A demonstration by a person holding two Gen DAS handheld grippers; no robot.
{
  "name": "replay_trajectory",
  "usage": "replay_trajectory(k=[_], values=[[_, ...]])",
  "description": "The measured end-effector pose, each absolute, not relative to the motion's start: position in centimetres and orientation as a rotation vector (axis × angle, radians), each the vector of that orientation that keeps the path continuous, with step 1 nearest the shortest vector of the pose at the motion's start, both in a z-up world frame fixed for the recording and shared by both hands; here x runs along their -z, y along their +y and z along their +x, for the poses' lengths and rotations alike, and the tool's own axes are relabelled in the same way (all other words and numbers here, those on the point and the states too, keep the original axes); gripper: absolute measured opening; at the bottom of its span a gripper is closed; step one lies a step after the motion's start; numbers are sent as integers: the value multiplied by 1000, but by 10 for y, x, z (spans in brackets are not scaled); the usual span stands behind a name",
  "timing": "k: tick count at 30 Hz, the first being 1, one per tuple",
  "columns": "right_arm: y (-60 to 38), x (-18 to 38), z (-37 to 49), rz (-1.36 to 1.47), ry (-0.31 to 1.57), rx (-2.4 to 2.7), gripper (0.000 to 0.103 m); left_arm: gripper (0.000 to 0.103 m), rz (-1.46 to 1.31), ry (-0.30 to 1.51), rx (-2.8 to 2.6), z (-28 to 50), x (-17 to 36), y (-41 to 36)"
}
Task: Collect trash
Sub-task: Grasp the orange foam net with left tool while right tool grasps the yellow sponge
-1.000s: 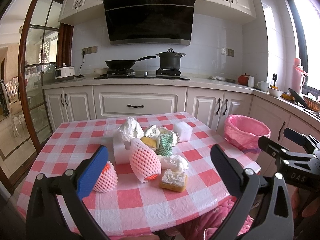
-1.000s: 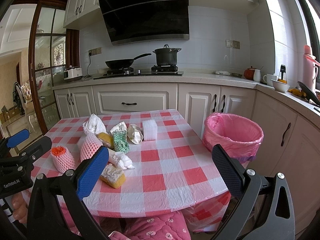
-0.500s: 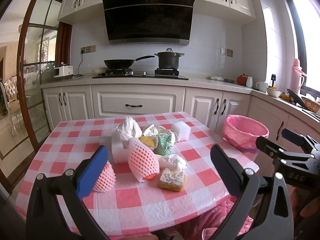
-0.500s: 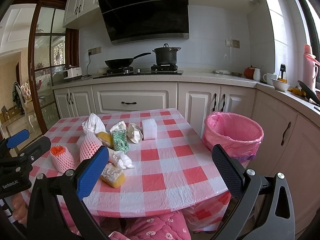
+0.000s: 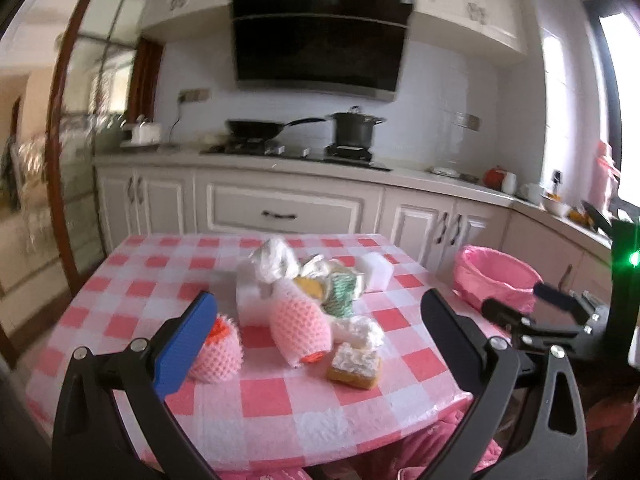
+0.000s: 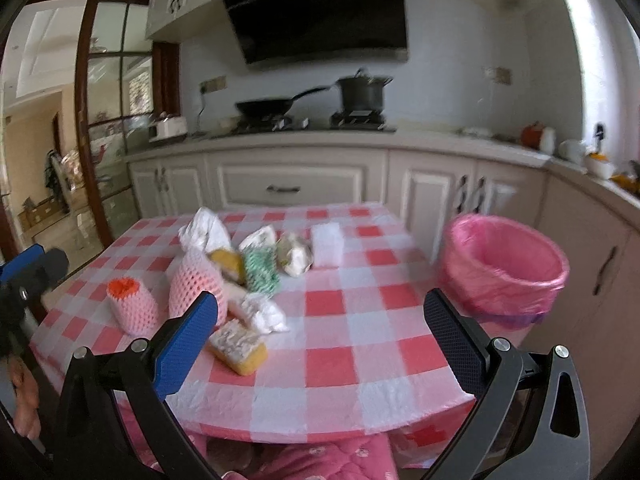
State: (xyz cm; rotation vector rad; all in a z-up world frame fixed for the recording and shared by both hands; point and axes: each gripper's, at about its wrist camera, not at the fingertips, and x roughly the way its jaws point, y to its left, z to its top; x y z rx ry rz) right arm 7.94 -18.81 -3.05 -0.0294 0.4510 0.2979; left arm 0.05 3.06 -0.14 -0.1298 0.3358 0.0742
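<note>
Cream kitchen cabinets and a stove back a table (image 5: 280, 400) under a red-and-white checked cloth, with both views blurred. At the near edge the left gripper (image 5: 316, 344) is held spread wide with nothing between its fingers, above the near part of the table, and the right gripper (image 6: 320, 340) is likewise wide apart and empty. Just ahead of the left gripper lies the trash: a yellow sponge (image 5: 354, 366) topped with white crumpled paper, a large pink foam net (image 5: 298, 326) beside it, and a smaller pink foam net (image 5: 218, 354) by the blue left finger pad. Behind them sit a crumpled white tissue (image 5: 274, 260), a green-and-white wrapper (image 5: 340, 290) and a white foam block (image 5: 374, 274). Off the table's right side, well apart from the pile, stands the pink-lined bin (image 6: 504, 268), open-mouthed, to the right of the right gripper.
</note>
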Motion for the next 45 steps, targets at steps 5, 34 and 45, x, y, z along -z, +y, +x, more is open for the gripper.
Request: replay_trajectory(k=[5, 34, 45], values=[[-168, 54, 110, -58, 525, -364, 96, 99, -252, 398, -174, 20, 15, 81], [-77, 154, 176, -147, 819, -580, 57, 66, -34, 694, -219, 126, 123, 134], [-91, 138, 160, -86, 784, -648, 53, 37, -69, 660, -181, 103, 116, 126]])
